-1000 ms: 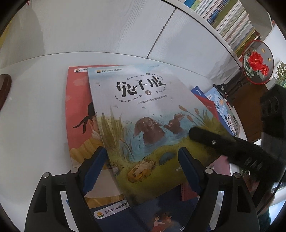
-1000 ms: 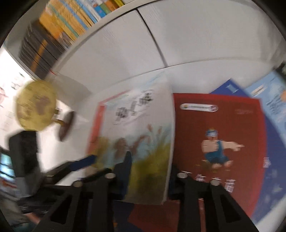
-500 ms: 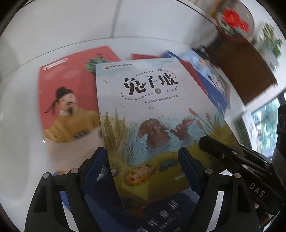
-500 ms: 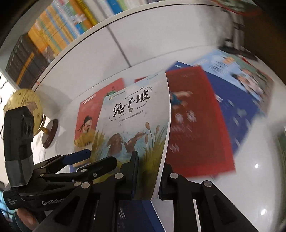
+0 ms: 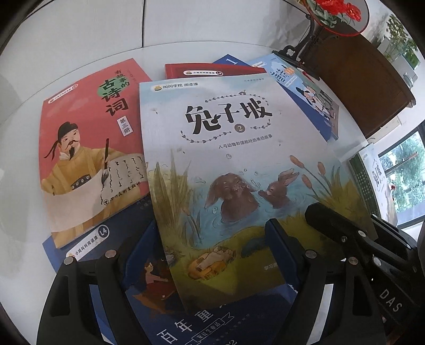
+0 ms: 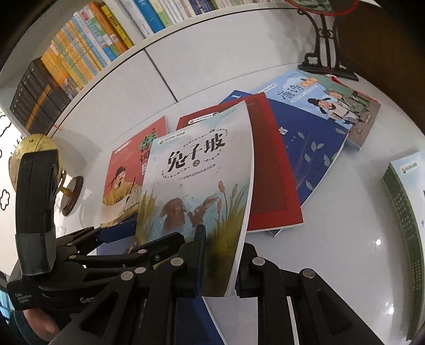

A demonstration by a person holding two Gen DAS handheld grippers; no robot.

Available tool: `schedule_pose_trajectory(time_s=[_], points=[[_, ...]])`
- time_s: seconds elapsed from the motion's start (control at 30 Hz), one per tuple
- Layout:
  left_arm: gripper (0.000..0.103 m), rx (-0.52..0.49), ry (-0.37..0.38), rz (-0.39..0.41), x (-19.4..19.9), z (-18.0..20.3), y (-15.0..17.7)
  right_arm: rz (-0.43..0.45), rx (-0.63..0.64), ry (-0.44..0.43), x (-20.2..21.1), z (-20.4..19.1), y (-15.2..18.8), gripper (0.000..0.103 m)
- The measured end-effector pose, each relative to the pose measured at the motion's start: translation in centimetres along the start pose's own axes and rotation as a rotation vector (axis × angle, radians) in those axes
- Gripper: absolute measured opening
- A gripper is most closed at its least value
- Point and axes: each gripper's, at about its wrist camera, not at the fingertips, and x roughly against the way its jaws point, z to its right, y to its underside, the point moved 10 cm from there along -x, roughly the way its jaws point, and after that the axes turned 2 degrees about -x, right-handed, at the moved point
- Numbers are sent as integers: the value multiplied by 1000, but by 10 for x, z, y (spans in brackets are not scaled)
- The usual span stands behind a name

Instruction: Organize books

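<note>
right gripper (image 6: 220, 261) jaws clamp rabbit book (image 6: 202, 185) at its bottom edge; left gripper (image 5: 209, 252) jaws wide, holding nothing. thin, floppy paperback: likely sags; support near spine.

A globe (image 6: 34, 154) and a fan ornament (image 5: 336, 12) stand on the white table (image 6: 332, 252).

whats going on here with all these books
A person with a gripper in each hand is sorting books scattered on a white table. The right gripper is shut on the lower edge of the rabbit book, holding it above the others. The left gripper is open beside it, gripping nothing. The red poetry book lies flat.
</note>
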Motion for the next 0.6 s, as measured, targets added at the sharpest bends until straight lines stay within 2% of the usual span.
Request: schedule_pose_trajectory(time_s=[0.3, 0.47, 0.6], points=[[80, 58, 53, -3, 10, -13, 6, -3, 24, -8, -5, -7, -9, 17], [80, 100, 65, 14, 17, -35, 6, -27, 38, 4, -14, -3, -15, 17], [80, 136, 108, 16, 19, -47, 1, -63, -8, -49, -20, 7, -20, 17]])
